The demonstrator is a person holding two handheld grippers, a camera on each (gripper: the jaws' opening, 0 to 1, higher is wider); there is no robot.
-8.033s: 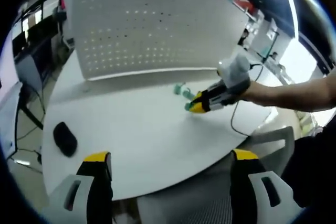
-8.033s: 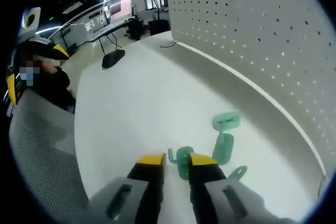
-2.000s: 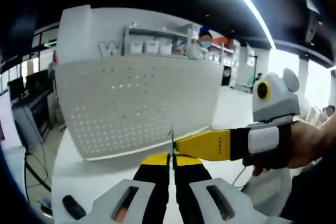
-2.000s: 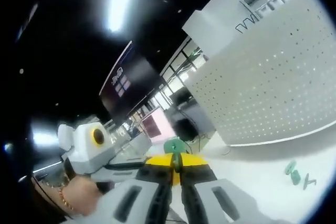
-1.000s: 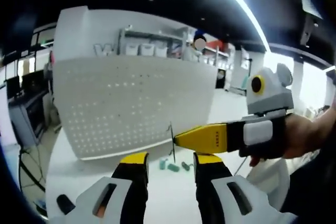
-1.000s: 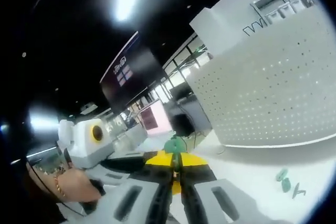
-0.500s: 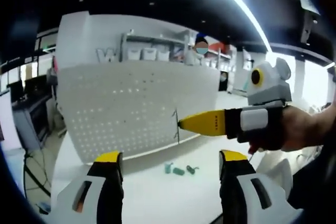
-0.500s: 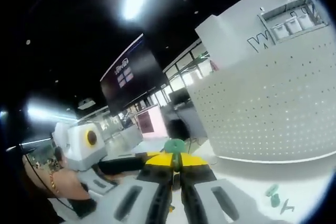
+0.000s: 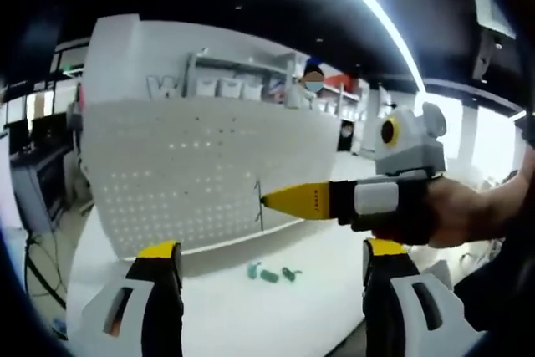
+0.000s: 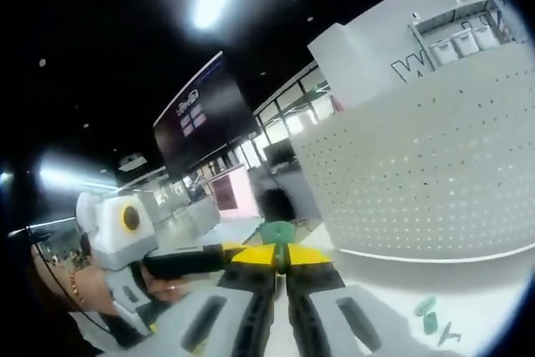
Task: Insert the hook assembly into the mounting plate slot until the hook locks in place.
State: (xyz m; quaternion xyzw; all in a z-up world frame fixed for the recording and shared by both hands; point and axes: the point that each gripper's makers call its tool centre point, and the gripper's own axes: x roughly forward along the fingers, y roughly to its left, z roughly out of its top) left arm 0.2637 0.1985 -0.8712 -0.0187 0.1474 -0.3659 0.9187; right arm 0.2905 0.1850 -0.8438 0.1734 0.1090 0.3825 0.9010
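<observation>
Left gripper view has the white perforated panel (image 9: 209, 173) across the middle of the frame, with the white table (image 9: 251, 307) spreading below it toward the bottom. The left gripper (image 9: 267, 290) rises from the lower edge with its two yellow-tipped jaws released and standing wide apart, nothing between them. The right gripper (image 9: 272, 200) enters from the right side of the frame, held in a person's hand (image 9: 468, 215), its yellow jaws clenched on a thin dark edge that sticks up and down at its tip, seen side-on. Small green pieces (image 9: 269, 273) lie on the table at lower centre, between the left jaws in the picture and well apart from both grippers. In the right gripper view the same panel (image 10: 426, 181) fills the right half, the right gripper (image 10: 278, 258) sits at bottom centre with jaws closed on a small green part (image 10: 274, 232) whose rounded top shows just above the tips, and the loose green pieces (image 10: 430, 313) lie at lower right. Whether the held part is the hook or the plate I cannot tell. These parts look like small, light, stiff moulded plastic, smooth enough to twist in a pinch, so the flat faces seem the best place to grip, leaving the slot and the mating end free; thin hook ends could snap if forced off-line.
</observation>
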